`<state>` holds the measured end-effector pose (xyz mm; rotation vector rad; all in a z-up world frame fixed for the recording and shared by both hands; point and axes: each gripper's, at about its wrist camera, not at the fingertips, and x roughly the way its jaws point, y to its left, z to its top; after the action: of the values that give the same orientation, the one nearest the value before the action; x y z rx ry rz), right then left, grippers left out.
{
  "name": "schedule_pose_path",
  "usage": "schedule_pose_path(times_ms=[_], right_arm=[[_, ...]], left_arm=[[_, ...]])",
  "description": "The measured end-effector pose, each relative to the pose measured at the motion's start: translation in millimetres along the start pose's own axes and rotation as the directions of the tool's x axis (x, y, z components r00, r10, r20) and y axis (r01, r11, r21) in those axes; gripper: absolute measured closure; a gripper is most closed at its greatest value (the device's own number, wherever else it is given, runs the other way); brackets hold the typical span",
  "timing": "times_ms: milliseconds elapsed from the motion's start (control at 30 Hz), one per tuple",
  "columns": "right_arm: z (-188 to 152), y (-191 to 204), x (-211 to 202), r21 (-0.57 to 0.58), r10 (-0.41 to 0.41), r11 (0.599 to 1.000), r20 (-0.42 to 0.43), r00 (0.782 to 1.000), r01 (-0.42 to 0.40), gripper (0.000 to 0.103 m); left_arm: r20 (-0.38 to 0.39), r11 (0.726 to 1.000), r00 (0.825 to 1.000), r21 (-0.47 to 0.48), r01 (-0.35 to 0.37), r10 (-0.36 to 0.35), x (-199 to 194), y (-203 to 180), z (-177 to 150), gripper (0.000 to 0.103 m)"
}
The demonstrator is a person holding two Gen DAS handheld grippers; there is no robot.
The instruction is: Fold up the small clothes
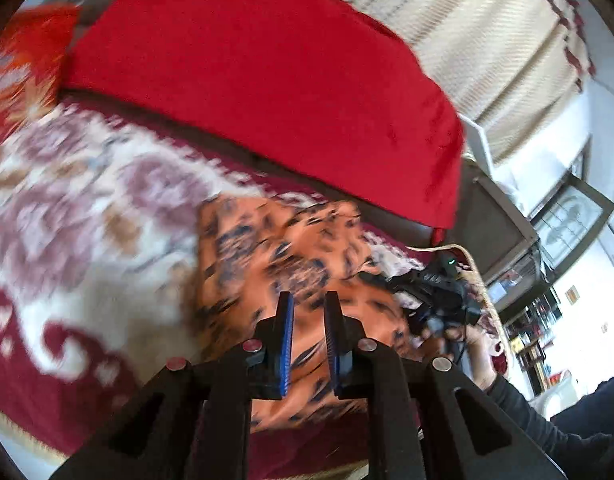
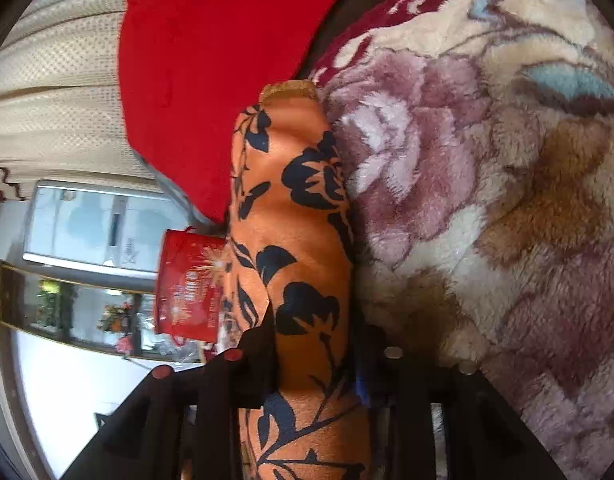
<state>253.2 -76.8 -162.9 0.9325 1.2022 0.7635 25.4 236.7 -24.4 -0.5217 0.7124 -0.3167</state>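
- Two grippers at work over one orange garment with dark floral print (image 1: 291, 248), spread on a plush flowered blanket (image 1: 79, 208).
- In the left wrist view, left gripper (image 1: 309, 312) at 6 o'clock, raised over the cloth; blue-faced fingers (image 1: 287, 344) nearly together, only a slim gap between, nothing pinched as far as the motion blur allows.
- In the same view, right gripper (image 1: 439, 300) at 3 o'clock, dark and blurred, held in a hand (image 1: 477, 354) at the garment's far edge.
- From the right wrist view, right gripper (image 2: 313, 344) at 6 o'clock with a thick roll of the orange garment (image 2: 295, 216) running between its fingers toward 12 o'clock; jaws drawn in around the fabric, apparently clamped on it, though one finger sits mostly hidden behind the cloth.
- Red cushion (image 1: 275, 80) beyond the garment at 12 o'clock; red gift bag (image 2: 189, 284) at 9 o'clock in the right wrist view.
- Step in hand, by the look of it: gathering one side of the garment for a fold across.
- Next move likely calling for a firm hold on the gathered edge, a carry across the panel, and the left gripper lowered to pin or smooth the lying part.
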Motion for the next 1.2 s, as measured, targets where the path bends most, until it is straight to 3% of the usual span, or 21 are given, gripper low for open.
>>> schedule_pose_path(times_ms=[100,167,200,267,300,400,433,567,600,700,733,833,933,1000,1033,1067,1133,1200], right_arm=[[3,-4,-14,0.041,0.047,0.998,-0.017,0.999,-0.046,0.046],[10,4,-25,0.023,0.067,0.997,0.0,0.998,-0.067,0.032],[13,9,-29,0.004,0.061,0.998,0.016,0.998,-0.061,0.028],[26,15,-29,-0.011,0.034,0.999,0.023,0.999,-0.034,0.028],[34,17,-23,-0.009,0.031,0.999,0.003,1.0,-0.031,0.03],[54,11,7,-0.01,-0.068,0.998,-0.081,0.994,0.067,0.067],[57,5,12,0.012,-0.074,0.997,-0.087,0.993,0.076,0.072],[54,3,8,0.018,-0.081,0.996,-0.062,0.995,0.082,0.073],[50,7,5,0.011,-0.072,0.997,-0.049,0.996,0.072,0.068],[32,19,-16,-0.003,-0.062,0.998,-0.01,0.998,0.062,0.027],[25,24,-22,-0.012,-0.042,0.999,-0.006,0.999,0.042,0.022],[-11,36,-39,-0.077,-0.027,0.997,-0.038,0.999,0.024,0.022],[-44,28,-38,-0.055,-0.035,0.998,-0.068,0.997,0.031,0.022],[-56,27,-33,-0.073,-0.053,0.996,-0.068,0.996,0.048,0.027],[-57,30,-32,-0.113,-0.08,0.991,-0.06,0.995,0.073,0.057],[-58,36,-29,-0.175,-0.135,0.977,-0.055,0.989,0.123,0.071],[-60,30,-25,-0.199,-0.186,0.965,-0.047,0.981,0.173,0.075],[-59,21,-23,-0.183,-0.181,0.968,-0.043,0.982,0.17,0.075]], left_arm=[[-0.089,0.999,0.995,-0.004,-0.045,0.044,47,1,-2,0.088],[-0.198,0.989,0.97,0.002,-0.145,0.143,90,14,-17,0.089],[-0.225,0.986,0.962,-0.021,-0.164,0.155,104,25,-27,0.09],[-0.19,0.988,0.974,-0.065,-0.142,0.128,103,32,-32,0.092],[-0.189,0.988,0.974,-0.074,-0.139,0.123,102,34,-32,0.094],[-0.192,0.987,0.97,-0.038,-0.159,0.149,105,32,-32,0.094],[-0.188,0.986,0.97,-0.033,-0.161,0.152,106,31,-32,0.094],[-0.183,0.985,0.97,-0.034,-0.171,0.162,112,30,-32,0.094],[-0.183,0.984,0.969,-0.037,-0.173,0.164,111,30,-32,0.094],[-0.184,0.983,0.968,-0.032,-0.179,0.17,103,30,-35,0.094],[-0.186,0.983,0.967,-0.03,-0.182,0.173,103,30,-35,0.094],[-0.191,0.98,0.962,-0.012,-0.199,0.193,103,27,-34,0.094],[-0.188,0.977,0.96,0.002,-0.213,0.209,104,25,-33,0.094],[-0.185,0.976,0.959,0.002,-0.218,0.214,104,24,-33,0.094],[-0.184,0.975,0.958,0.005,-0.221,0.218,105,24,-32,0.094],[-0.185,0.975,0.958,0.009,-0.223,0.221,105,24,-33,0.094],[-0.186,0.974,0.957,0.019,-0.224,0.224,105,22,-33,0.094],[-0.184,0.974,0.957,0.023,-0.225,0.226,105,21,-33,0.094]])
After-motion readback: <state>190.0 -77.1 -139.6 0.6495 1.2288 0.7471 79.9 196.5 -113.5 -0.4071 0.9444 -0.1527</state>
